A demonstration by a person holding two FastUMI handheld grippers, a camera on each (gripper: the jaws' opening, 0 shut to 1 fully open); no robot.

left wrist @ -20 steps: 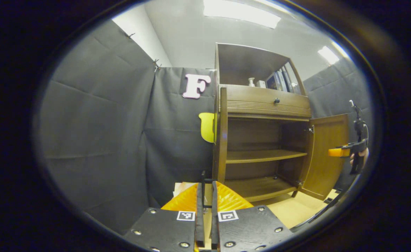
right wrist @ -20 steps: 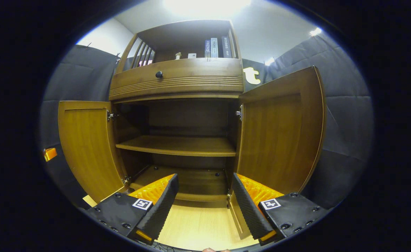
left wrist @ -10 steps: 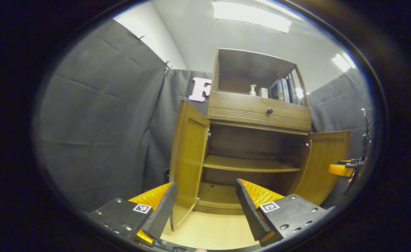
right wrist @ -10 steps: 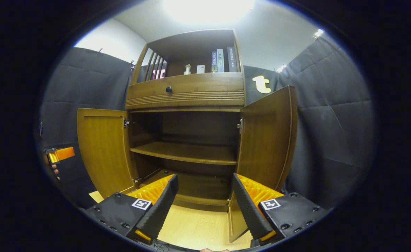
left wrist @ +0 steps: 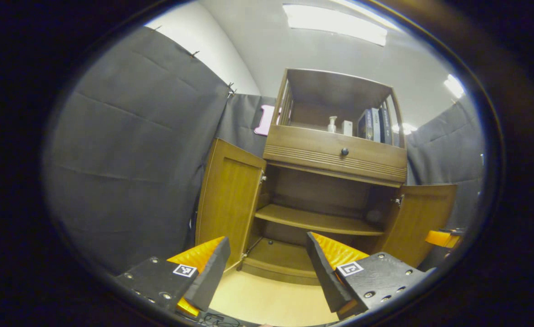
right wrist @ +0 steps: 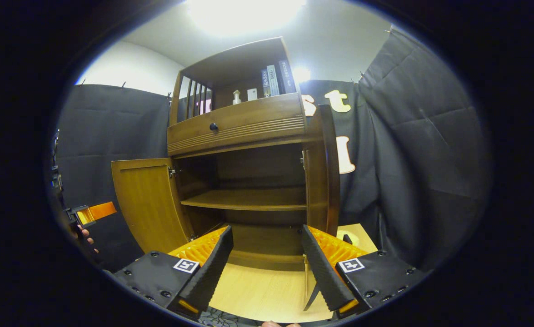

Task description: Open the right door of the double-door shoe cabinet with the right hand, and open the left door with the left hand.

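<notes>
Wooden shoe cabinet [left wrist: 335,156] ahead, both doors swung open, inner shelf [left wrist: 316,220] bare. Left gripper [left wrist: 267,272] spread wide, holding nothing; left door [left wrist: 228,202] just beyond its left finger. Right gripper [right wrist: 267,268] likewise wide, empty; right door [right wrist: 323,172] seen edge-on. Right gripper view adds hand [right wrist: 85,236]. Ribbed black finger pads [right wrist: 210,265], orange backing.

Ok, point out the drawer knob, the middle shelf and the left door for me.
drawer knob [left wrist: 344,151], left gripper view, on the round black knob.
middle shelf [right wrist: 248,200], right gripper view, on its top board.
left door [left wrist: 227,200], left gripper view, on its inner panel.
</notes>
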